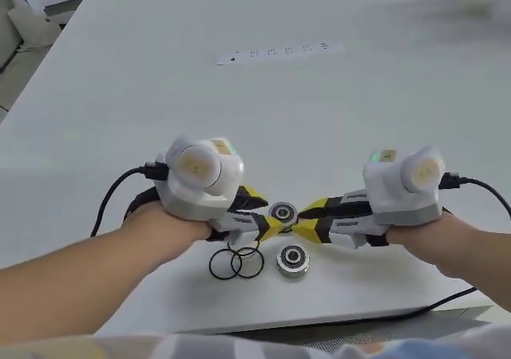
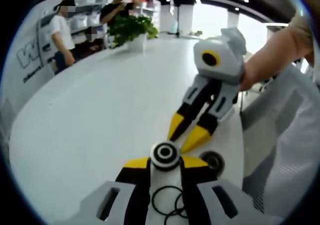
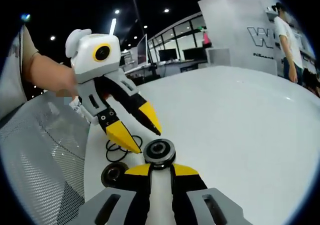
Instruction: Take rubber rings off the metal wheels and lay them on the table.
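A metal wheel (image 1: pixel 282 213) with a black rubber ring around it hangs above the table between the two grippers. My left gripper (image 2: pixel 166 163) is shut on this wheel (image 2: pixel 165 155), one yellow tip on each side. My right gripper (image 3: pixel 160 169) meets it from the opposite side, its tips pinched together at the rim of the wheel (image 3: pixel 159 151), on the rubber ring. A second metal wheel (image 1: pixel 293 260) lies flat on the table just below. Two loose black rubber rings (image 1: pixel 236 262) lie overlapping to its left.
The white table (image 1: pixel 263 120) stretches far ahead, with a printed strip (image 1: pixel 279 53) across its middle. Its near edge runs just below the wheels. A potted plant (image 2: pixel 131 31) stands at the far end, and people stand beyond it. A mesh chair (image 3: pixel 45 155) is beside the table.
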`<state>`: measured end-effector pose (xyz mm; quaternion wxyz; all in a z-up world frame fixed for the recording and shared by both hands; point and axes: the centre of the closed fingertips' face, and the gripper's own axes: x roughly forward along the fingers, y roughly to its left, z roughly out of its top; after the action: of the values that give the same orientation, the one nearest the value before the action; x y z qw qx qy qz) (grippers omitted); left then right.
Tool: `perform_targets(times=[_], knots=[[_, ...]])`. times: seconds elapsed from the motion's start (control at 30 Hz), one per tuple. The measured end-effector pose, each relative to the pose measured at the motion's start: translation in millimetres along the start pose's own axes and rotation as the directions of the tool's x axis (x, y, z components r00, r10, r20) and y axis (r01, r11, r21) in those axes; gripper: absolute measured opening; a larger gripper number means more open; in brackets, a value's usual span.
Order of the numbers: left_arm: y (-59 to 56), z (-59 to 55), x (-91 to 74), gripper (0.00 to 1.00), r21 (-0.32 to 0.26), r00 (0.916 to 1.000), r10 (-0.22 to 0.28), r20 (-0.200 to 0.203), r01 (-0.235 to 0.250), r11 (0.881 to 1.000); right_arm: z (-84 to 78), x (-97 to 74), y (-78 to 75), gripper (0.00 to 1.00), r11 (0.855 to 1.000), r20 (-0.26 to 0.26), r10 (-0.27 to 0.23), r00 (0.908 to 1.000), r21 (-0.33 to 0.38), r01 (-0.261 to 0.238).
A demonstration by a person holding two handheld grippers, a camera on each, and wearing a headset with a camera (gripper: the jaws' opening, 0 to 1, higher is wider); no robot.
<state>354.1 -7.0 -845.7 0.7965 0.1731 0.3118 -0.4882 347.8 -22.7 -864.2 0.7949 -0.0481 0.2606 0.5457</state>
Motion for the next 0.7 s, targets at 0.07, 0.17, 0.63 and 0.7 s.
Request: perform_targets(times=[0.07, 0.17, 0.63, 0.7], knots=[[-0.1, 0.2, 1.4, 0.22, 0.002, 1.0, -0.001, 0.0, 0.001, 1.0, 0.0, -0.1, -1.3, 0.11, 1.0, -0.001, -0.006, 1.0, -0.015, 0.006], [-0.1, 0.4, 3.8, 0.2, 0.006, 1.0, -0.002, -0.002, 0.002, 1.0, -0.4, -0.4, -1.4, 0.09, 0.999, -0.005, -0.012, 0.9999, -0.042, 0.012], [0.0, 3.2, 9.1, 0.14, 0.033, 0.9998, 0.019, -0.003, -0.019, 0.999, -2.1, 0.4, -3.1, 0.01, 0.999, -0.006, -0.037, 0.9993, -0.009, 0.037], [0.2, 2.9, 9.2, 0.14, 0.039, 0.9997, 0.024, -0.006, -0.023, 0.999, -2.0, 0.3, -4.6, 0.0, 0.999, -0.003, -0.041, 0.9991, 0.02, 0.042]])
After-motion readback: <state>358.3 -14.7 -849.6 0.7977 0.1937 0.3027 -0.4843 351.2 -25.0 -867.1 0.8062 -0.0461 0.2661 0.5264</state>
